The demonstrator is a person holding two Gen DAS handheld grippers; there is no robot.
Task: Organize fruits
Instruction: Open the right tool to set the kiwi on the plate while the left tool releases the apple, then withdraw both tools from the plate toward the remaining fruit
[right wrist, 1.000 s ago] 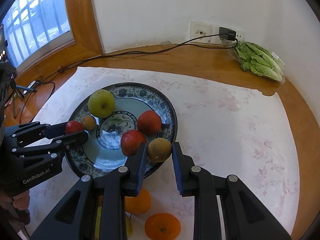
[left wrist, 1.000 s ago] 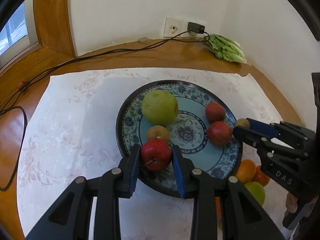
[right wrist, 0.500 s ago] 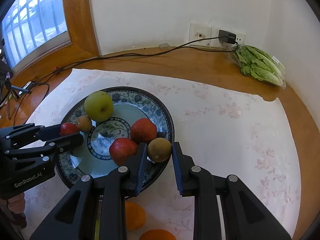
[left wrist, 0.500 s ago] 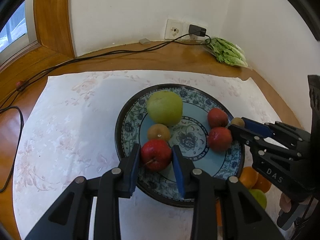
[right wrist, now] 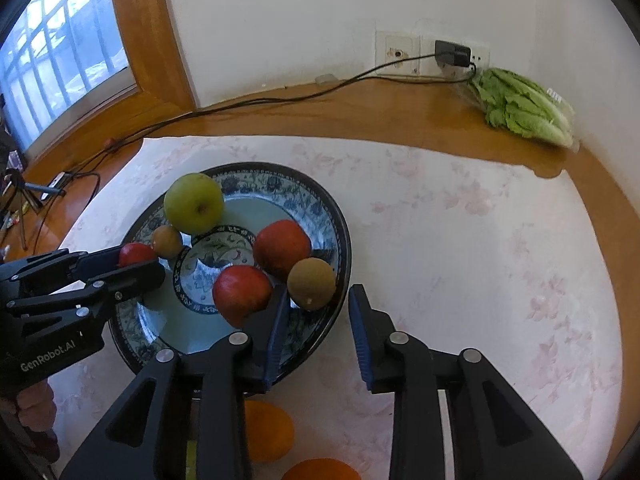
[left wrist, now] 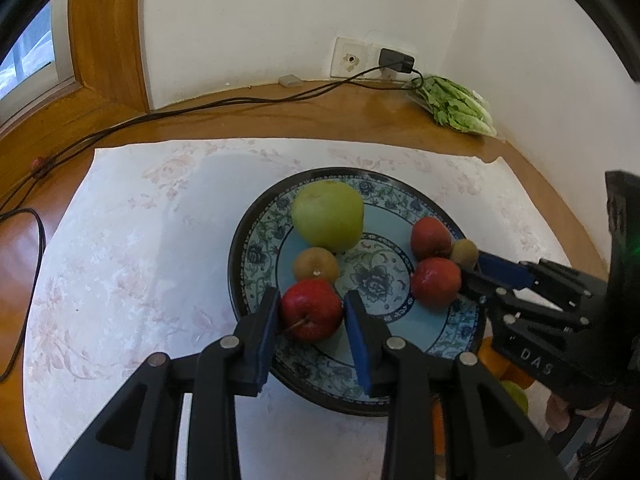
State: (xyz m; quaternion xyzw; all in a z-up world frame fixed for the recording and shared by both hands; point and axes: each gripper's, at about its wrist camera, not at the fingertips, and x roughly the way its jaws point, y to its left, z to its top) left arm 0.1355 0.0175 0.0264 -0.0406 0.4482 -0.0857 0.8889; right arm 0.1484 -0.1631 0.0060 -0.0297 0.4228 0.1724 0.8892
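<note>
A: Item 1 — left gripper (left wrist: 310,318); state?

B: Jaws have just been easing apart; small red apple (left wrist: 311,309) sits between the pads, left pad about touching, right pad showing a sliver of gap; released or nearly so. Apple rests on the near inner rim of the patterned plate (left wrist: 256,248), stem toward the camera.

A: Item 2 — right gripper (right wrist: 316,322)?

B: Jaws likewise just been parting; brown round fruit (right wrist: 311,283) lies at the mouth of the fingers, on the plate's right rim, clear of both pads — spread, pinching nothing.

A: Remaining stock?

B: On the plate: 1 green apple (left wrist: 328,216), 2 red fruits, 1 more brown one. Off the plate: oranges (right wrist: 266,430) on the cloth, directly below the right gripper, nearer it than the left; any next pick there means drawing back and down.
</note>
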